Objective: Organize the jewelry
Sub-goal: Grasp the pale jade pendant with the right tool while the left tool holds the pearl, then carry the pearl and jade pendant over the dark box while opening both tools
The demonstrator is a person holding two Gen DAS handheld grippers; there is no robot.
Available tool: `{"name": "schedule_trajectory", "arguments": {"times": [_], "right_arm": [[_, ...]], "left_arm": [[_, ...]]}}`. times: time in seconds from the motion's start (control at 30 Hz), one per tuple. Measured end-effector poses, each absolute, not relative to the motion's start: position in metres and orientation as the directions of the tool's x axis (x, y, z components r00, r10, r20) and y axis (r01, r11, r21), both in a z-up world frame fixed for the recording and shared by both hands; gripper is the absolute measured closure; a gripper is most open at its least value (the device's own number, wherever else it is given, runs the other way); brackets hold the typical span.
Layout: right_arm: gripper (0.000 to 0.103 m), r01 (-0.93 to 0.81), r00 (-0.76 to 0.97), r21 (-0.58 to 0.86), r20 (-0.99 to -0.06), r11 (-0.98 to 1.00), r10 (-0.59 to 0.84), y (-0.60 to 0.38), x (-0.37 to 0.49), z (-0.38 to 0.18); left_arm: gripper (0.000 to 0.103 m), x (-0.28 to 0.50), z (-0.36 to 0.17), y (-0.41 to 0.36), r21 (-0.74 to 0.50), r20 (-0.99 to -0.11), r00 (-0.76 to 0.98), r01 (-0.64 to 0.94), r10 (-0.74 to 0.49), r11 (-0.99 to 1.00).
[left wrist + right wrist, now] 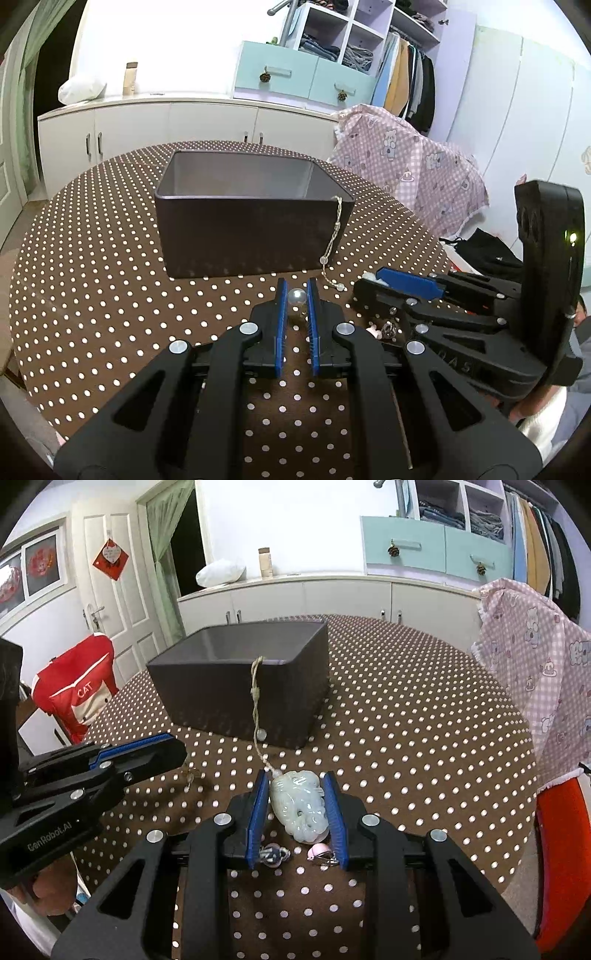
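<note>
A dark open box [251,229] stands on the polka-dot table [92,295]; it also shows in the right wrist view [251,690]. A beige cord [334,236] hangs over the box's front wall and runs down to a pale jade pendant [299,805]. My right gripper [297,805] is shut on the pendant, low over the table; it also shows in the left wrist view [373,291]. My left gripper [296,297] is shut on a white pearl [296,296]. In the right wrist view the left gripper [173,747] reaches in from the left.
Small jewelry pieces lie on the table: a blue-white one [273,853], a pink one [320,851], a clear one [388,329] and a small golden one [190,773]. A chair draped in pink checked cloth [410,162] stands at the table's far right. White cabinets [177,122] line the back.
</note>
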State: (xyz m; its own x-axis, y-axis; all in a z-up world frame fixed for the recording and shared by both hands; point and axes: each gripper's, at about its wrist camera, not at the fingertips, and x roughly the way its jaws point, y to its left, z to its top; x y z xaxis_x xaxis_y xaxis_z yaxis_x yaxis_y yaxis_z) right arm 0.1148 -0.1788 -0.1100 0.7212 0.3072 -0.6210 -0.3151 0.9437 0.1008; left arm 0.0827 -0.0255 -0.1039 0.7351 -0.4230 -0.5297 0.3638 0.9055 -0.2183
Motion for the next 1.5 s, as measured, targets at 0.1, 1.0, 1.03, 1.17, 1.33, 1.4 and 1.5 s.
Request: {"name": "schedule_trajectory", "arguments": {"times": [0.1, 1.0, 1.03, 1.17, 1.33, 1.4, 1.5], "right_arm": [[0.075, -0.318, 0.73, 0.106, -0.607, 0.942, 0.315, -0.179, 0.116, -0.101], [0.075, -0.363, 0.773, 0.116, -0.517, 0.924, 0.369, -0.156, 0.166, -0.059], [0.075, -0.366, 0.769, 0.116, -0.52, 0.923, 0.371, -0.154, 0.167, -0.06], [0.075, -0.371, 0.764, 0.115, -0.527, 0.921, 0.373, -0.15, 0.171, -0.063], [0.075, -0.362, 0.762, 0.118, -0.534, 0.925, 0.366, -0.15, 0.176, -0.066], [0.075, -0.366, 0.762, 0.126, -0.528, 0.922, 0.374, -0.151, 0.175, -0.064], [0.073, -0.375, 0.767, 0.115, -0.52, 0.92, 0.377, -0.151, 0.173, -0.062]], "left_arm": [[0.092, 0.083, -0.099, -0.025, -0.217, -0.521, 0.74, 0.367, -0.426, 0.904], [0.092, 0.134, -0.056, -0.01, -0.194, -0.429, 0.819, 0.329, -0.381, 0.924], [0.092, 0.136, -0.057, -0.01, -0.199, -0.431, 0.816, 0.331, -0.386, 0.922], [0.092, 0.144, -0.061, -0.012, -0.198, -0.447, 0.81, 0.324, -0.379, 0.925], [0.092, 0.148, -0.064, -0.012, -0.204, -0.455, 0.805, 0.322, -0.38, 0.925], [0.092, 0.15, -0.065, -0.012, -0.198, -0.463, 0.806, 0.31, -0.368, 0.93], [0.092, 0.152, -0.066, -0.009, -0.196, -0.475, 0.804, 0.298, -0.356, 0.934]]}}
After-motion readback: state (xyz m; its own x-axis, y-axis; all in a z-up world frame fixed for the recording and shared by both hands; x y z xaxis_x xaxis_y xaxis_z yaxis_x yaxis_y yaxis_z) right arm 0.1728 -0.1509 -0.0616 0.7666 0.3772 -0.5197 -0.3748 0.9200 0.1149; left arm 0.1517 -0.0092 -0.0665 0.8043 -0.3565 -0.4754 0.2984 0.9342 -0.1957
